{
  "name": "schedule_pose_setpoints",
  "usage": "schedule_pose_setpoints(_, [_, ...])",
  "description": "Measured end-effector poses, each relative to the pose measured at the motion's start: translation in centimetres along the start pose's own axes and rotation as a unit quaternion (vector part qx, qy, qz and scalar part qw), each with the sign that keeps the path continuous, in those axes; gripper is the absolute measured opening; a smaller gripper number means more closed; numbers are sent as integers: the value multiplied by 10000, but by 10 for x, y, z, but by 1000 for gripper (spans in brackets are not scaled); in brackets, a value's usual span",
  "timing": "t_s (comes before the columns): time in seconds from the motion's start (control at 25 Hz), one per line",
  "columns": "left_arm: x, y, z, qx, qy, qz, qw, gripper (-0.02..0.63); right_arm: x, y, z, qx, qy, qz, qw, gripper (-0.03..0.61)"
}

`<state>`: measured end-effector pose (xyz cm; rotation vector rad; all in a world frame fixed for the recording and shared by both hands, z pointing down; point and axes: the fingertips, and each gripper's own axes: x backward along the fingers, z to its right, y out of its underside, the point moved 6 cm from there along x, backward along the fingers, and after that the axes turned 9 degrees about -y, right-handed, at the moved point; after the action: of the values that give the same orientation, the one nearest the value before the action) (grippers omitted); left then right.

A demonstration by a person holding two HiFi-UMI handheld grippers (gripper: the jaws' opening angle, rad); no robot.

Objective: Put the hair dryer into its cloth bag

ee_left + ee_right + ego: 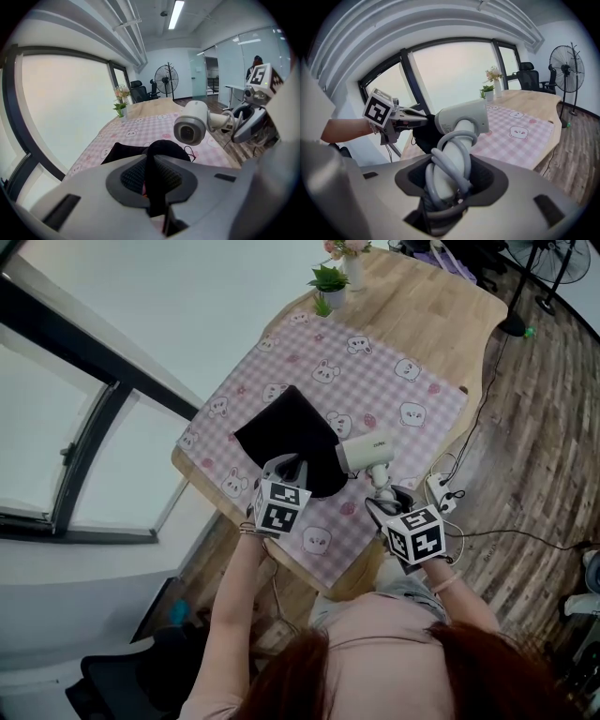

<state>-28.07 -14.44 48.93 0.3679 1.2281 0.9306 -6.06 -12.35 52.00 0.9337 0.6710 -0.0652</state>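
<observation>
One plant (pixel 328 279) and seemingly a vase (pixel 354 273) stand beyond the bag (pixel 286 432).

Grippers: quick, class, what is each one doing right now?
Left gripper: shut on the cloth bag.
Right gripper: shut on the hair dryer, by its handle.
</observation>
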Motion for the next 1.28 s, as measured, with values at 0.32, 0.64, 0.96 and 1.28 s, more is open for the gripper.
schedule_pose_setpoints(0.32, [2, -2, 1, 158, 53, -53, 9998, 40, 3, 13, -14, 201, -316, -265, 9989, 206])
schedule_pose_setpoints(0.64, [3, 0, 3, 340, 135, -103, 9993, 40, 3, 26, -31, 355, -639, -490, 9961, 206])
schedule_pose_setpoints(0.96, [4, -1, 4, 404, 235, -142, 9988, 40, -7, 34, -45, 252, -1042, -781, 9912, 206])
schedule_pose_setpoints(1.28, [6, 1, 6, 355, 325, -184, 9987, 40, -18, 42, -55, 188, -1206, -986, 9876, 206])
